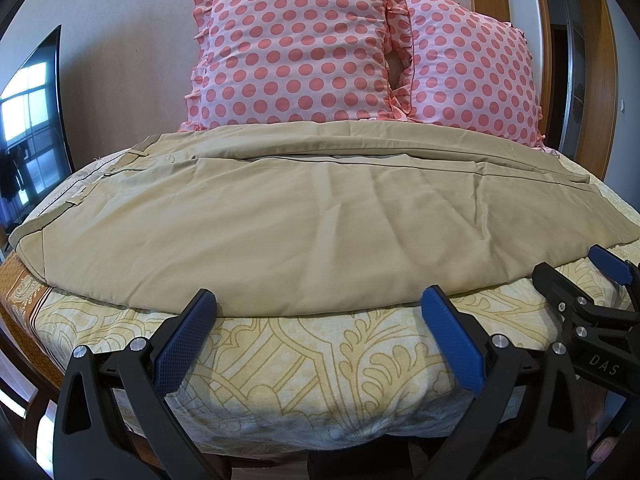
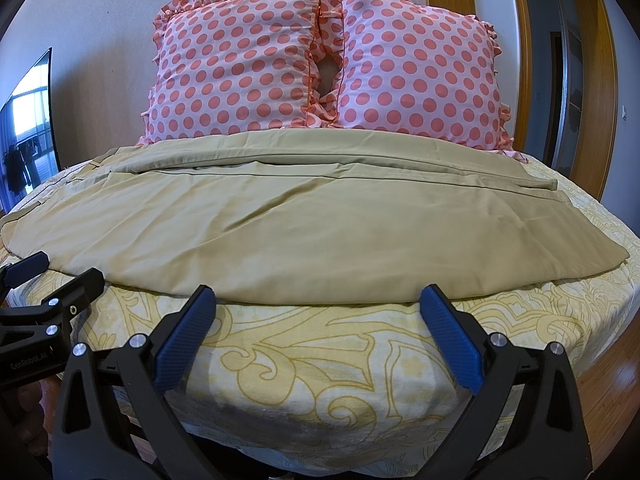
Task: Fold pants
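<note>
While both your left gripper [image 1: 318, 300] and right gripper [image 2: 316, 298] hang spread and empty at the lower frame, the khaki pants [image 1: 280, 216] lie mid-frame across the bed [image 1: 304, 364], where pinching one layer risks skewing the fold.

Upper centre we list two polka-dot pillows [image 2: 320, 68] against a beige wall [image 2: 100, 20]; left edge, a television [image 1: 32, 120]; right, a wooden door frame [image 2: 604, 80].

Showing matt, lightly creased tan cloth in pants [image 1: 320, 220]; textured blue pads [image 1: 452, 344]; printed woven bedsheet [image 2: 320, 360]; glossy wood floor [image 2: 612, 364].
</note>
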